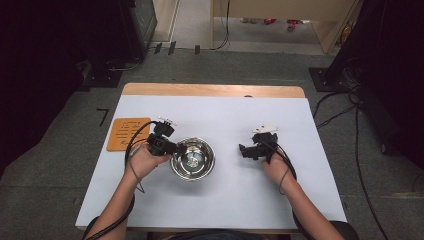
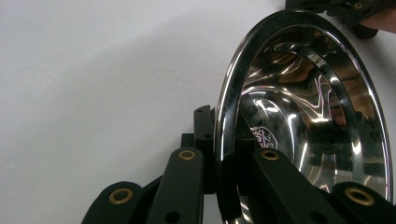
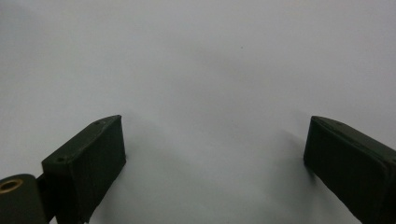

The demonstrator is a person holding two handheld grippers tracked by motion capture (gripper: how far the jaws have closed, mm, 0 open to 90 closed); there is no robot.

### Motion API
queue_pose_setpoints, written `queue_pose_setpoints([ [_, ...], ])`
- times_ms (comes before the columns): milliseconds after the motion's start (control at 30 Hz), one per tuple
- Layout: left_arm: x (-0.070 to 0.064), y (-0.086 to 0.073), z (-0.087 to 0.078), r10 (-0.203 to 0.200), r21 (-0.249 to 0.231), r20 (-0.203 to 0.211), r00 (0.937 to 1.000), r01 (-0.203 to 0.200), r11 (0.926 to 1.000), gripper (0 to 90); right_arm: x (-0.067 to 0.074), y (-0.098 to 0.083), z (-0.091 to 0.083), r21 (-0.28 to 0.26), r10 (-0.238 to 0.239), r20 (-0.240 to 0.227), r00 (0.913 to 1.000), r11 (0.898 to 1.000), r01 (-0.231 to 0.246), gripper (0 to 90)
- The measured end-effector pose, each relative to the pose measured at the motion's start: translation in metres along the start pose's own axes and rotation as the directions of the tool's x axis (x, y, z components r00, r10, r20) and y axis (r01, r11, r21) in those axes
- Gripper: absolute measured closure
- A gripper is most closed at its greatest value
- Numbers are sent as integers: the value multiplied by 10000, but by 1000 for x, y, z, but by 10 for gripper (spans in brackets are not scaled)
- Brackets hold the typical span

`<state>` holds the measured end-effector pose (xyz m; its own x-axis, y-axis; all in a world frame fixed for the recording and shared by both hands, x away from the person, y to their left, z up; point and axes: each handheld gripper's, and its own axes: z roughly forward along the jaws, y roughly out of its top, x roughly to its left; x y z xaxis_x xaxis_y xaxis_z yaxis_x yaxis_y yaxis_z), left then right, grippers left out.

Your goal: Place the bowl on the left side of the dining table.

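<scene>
A shiny steel bowl (image 1: 193,159) rests on the white table cover (image 1: 225,200), left of centre. My left gripper (image 1: 175,148) is shut on its left rim, one jaw outside the wall and one inside. The left gripper view shows the bowl (image 2: 303,116) close up, its rim pinched by my left gripper (image 2: 223,130). My right gripper (image 1: 245,150) sits to the right of the bowl, apart from it, pointing toward it. In the right gripper view my right gripper (image 3: 215,149) stands wide open over bare white cover, with nothing between the jaws.
An orange card (image 1: 128,133) lies flat at the table's left edge, just beyond my left hand. A wooden strip (image 1: 215,90) runs along the far edge. Cables (image 1: 345,110) trail across the floor at right, and dark equipment stands on both sides.
</scene>
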<state>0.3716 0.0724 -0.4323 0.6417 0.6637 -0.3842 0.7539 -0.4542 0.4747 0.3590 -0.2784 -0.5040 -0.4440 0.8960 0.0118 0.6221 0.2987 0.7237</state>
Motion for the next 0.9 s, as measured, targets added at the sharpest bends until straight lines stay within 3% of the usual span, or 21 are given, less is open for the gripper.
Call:
queue_pose_setpoints([
  [900,25,-2,-13,-876,-471,-494,9949,852,9952,869,0,0,0,2,18,0,10000,10000,-18,52],
])
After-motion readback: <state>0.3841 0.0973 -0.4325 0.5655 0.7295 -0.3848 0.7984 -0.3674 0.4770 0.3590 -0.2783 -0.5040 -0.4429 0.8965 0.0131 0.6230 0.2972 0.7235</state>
